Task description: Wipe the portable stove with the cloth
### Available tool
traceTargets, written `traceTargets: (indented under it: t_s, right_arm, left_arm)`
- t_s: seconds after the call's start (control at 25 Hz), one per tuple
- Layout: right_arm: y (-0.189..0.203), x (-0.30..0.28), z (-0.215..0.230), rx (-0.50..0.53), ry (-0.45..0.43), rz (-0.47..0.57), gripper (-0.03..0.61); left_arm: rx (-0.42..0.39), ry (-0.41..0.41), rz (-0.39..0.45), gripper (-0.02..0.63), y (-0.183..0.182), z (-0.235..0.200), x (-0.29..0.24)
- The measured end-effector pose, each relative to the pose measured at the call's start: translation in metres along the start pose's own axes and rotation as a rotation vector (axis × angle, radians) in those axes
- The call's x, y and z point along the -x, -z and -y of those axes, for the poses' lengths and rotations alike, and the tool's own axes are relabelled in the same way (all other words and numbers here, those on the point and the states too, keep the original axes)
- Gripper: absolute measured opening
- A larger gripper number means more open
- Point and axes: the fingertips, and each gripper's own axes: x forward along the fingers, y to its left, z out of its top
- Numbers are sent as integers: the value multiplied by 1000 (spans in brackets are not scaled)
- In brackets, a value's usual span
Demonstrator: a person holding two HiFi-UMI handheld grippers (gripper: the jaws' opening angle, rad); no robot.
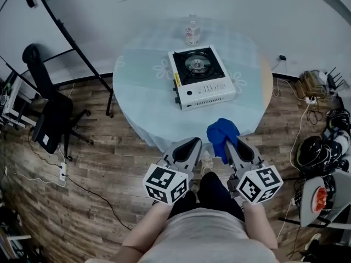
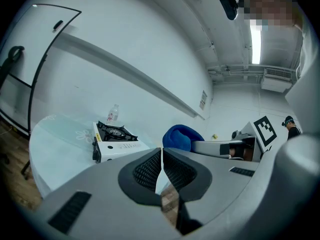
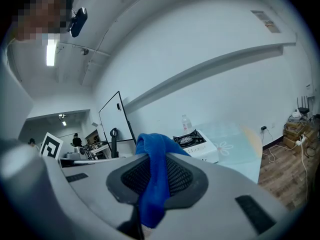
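Wiping not yet begun: right claw (image 1: 233,149) pinches the blue cloth (image 1: 221,131) at the bench's (image 1: 142,92) near edge, well apart from the portable stove (image 1: 200,76); left claw (image 1: 193,144) pressed together, empty.

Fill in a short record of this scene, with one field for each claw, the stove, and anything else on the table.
Left claw: shut, holding nothing
Right claw: shut on the blue cloth, which is bunched between the jaws
Stove: white, single burner, on the round table, touched by neither claw
Also on table: clear bottle, upright behind the stove
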Motion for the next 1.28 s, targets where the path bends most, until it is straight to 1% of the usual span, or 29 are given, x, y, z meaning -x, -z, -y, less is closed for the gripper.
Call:
traceTargets:
  t_s: [0.12, 0.28, 0.44, 0.84, 1.12, 1.28]
  right_arm:
    - [-1, -15, 9, 5, -19, -2, 75]
    - [-11, -45, 26, 13, -37, -20, 75]
    - [-29, -73, 42, 33, -64, -18, 75]
    - [-75, -153, 74, 60, -132, -40, 75]
    - [-100, -203, 99, 98, -181, -76, 75]
    - [-115, -228, 110, 129, -214, -97, 75]
  left_arm:
    - [2, -18, 9, 26, -2, -11, -12]
    - [9, -35, 17, 26, -14, -30, -33]
    - [1, -43, 22, 26, -27, -46, -58]
    - [1, -112, 38, 26, -73, -103, -112]
    - [28, -148, 43, 26, -90, -134, -154]
    - [31, -188, 50, 26, -102, -152, -173]
